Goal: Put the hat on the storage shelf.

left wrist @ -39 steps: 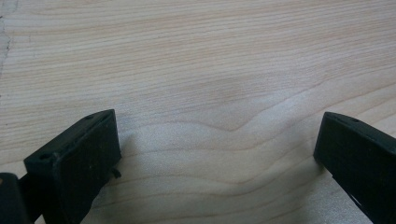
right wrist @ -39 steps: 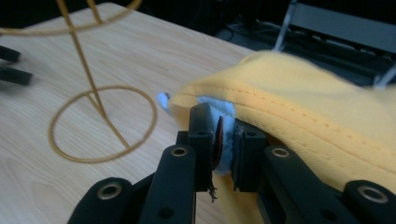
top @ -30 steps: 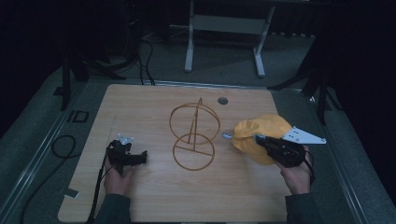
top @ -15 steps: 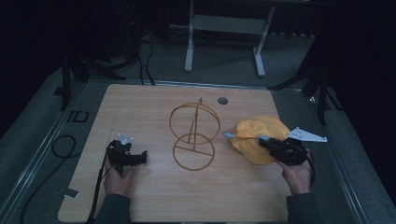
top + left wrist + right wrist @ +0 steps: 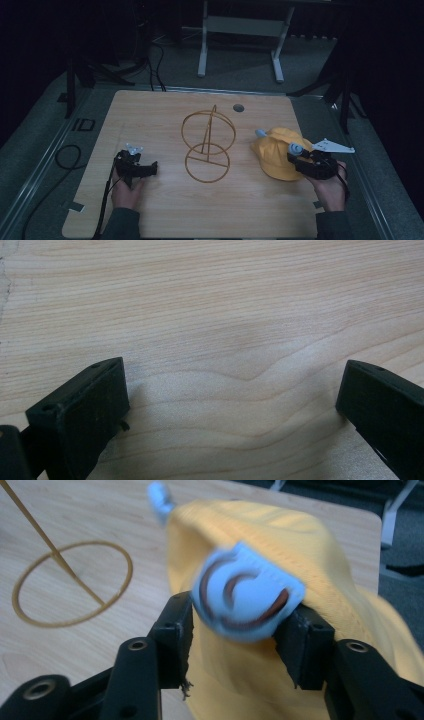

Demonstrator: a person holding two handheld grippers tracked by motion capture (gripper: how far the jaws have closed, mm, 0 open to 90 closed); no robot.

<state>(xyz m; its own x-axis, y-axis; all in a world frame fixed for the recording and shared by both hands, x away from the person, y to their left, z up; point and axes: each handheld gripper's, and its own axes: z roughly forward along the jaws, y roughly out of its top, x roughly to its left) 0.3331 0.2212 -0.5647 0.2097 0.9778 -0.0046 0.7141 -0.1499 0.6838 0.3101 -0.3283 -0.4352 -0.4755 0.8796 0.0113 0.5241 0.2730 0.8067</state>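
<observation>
A yellow knitted hat point(image 5: 278, 152) lies on the right part of the wooden bench point(image 5: 165, 122), to the right of a gold wire stand point(image 5: 207, 147) made of two rings and a slanted rod. The hat carries two light-blue round ears: one point(image 5: 260, 133) at its far left edge, the other point(image 5: 246, 592) on the near side, marked with dark curved lines.

The right claw point(image 5: 300, 159), held in the person's right hand point(image 5: 330, 187), sits at the near right side of the hat. In the right gripper view its two black jaws stand on either side of the near blue ear, which lies between them. They have just been opening, and whether the pads press on the ear is hard to tell, since the ear is blurred.

The left claw point(image 5: 150, 169), held in the left hand point(image 5: 125, 190), rests on the bench at its left, well apart from the hat and just left of the stand. In the left gripper view its jaws stand wide apart with bare wood grain between them.

Left of the bench, the letters "ID" point(image 5: 82, 124) are printed on the dark surface. A small round grey hole point(image 5: 238, 107) sits near the bench's far edge.
</observation>
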